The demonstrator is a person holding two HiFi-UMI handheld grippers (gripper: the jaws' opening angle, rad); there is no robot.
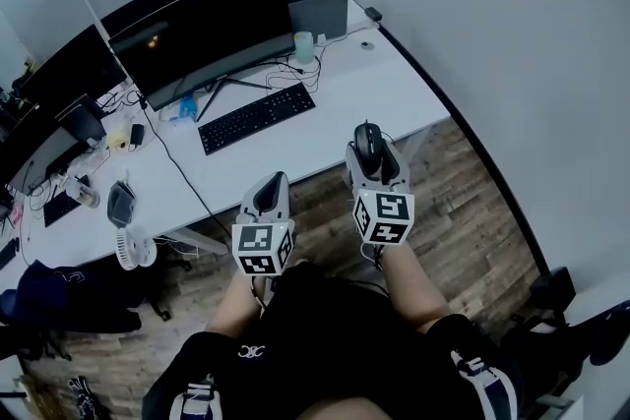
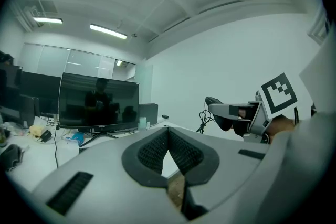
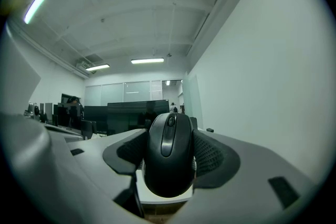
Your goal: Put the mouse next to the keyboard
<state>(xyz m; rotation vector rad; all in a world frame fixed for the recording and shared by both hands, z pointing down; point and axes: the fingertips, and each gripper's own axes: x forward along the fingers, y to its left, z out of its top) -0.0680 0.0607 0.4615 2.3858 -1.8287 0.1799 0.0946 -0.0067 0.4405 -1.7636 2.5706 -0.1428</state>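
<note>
A black mouse [image 1: 366, 139] sits between the fingers of my right gripper [image 1: 372, 158], held in the air over the desk's front edge. In the right gripper view the mouse [image 3: 169, 157] fills the gap, with both pads [image 3: 210, 157] pressed on its sides. The black keyboard [image 1: 257, 117] lies on the white desk [image 1: 345, 103] in front of a wide monitor [image 1: 212, 34], up and left of the mouse. My left gripper [image 1: 269, 195] hangs shut and empty over the floor before the desk; its pads [image 2: 152, 150] meet at the tips.
A pale cup [image 1: 303, 46] and loose cables lie behind the keyboard. To the left a second desk carries monitors, small items and a white fan [image 1: 133, 249]. A white wall [image 1: 492, 34] runs along the right. The floor is wood [image 1: 463, 211].
</note>
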